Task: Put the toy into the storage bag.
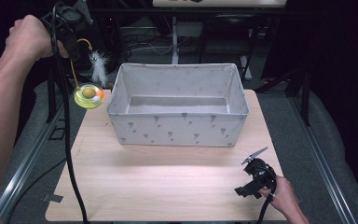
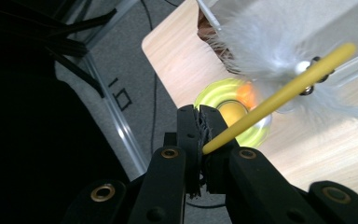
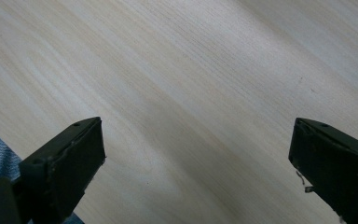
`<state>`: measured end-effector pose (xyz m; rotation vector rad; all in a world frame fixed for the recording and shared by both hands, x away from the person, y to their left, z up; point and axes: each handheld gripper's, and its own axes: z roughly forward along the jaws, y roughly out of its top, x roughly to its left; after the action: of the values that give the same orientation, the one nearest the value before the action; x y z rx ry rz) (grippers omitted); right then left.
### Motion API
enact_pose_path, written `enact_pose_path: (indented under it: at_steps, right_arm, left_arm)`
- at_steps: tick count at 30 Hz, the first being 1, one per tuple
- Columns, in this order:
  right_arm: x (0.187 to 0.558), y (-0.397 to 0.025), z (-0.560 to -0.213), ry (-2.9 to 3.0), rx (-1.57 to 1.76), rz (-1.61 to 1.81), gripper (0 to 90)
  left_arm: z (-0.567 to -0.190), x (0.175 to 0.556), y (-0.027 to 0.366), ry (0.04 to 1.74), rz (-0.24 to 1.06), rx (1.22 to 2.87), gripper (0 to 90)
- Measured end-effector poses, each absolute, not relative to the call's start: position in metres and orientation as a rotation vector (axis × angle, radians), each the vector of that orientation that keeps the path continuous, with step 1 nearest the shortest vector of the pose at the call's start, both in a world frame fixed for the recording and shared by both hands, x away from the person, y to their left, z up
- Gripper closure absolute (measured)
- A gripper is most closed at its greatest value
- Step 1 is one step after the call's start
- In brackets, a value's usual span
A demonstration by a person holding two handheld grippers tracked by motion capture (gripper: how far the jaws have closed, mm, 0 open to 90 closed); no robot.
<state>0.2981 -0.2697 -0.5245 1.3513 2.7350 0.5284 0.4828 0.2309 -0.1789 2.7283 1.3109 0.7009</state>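
Note:
A cat toy hangs in the air at the far left: a yellow-green round base (image 1: 89, 96) holding an orange ball, a thin yellow wand (image 1: 74, 70) rising from it, and a white feather (image 1: 98, 64) on the wand's end. My left gripper (image 1: 72, 39) is raised above the table's left edge and shut on the yellow wand (image 2: 270, 100); the feather (image 2: 279, 46) and base (image 2: 233, 116) show beyond its jaws. My right gripper (image 1: 251, 179) rests low at the table's front right, open, with bare wood (image 3: 191, 107) between its jaws.
A grey fabric box (image 1: 178, 105) with small printed marks stands open and empty at the middle back of the wooden table (image 1: 168, 182). Metal frame rails run along both sides of the table; a cable trails down the left.

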Motion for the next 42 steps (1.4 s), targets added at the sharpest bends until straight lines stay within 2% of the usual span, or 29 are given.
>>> enact_pose_path:
  at_steps: [19, 42]
  right_arm:
    - [0.298, -0.269, -0.524, 2.755, 1.337, 0.504, 3.0]
    - [0.298, -0.269, -0.524, 2.75, 1.334, 0.517, 3.0]
  left_arm:
    - [-0.155, 0.487, 0.205, 1.256, 0.753, 2.721, 87.7]
    - [-0.151, 0.499, 0.168, 1.194, 0.722, 2.684, 87.6]
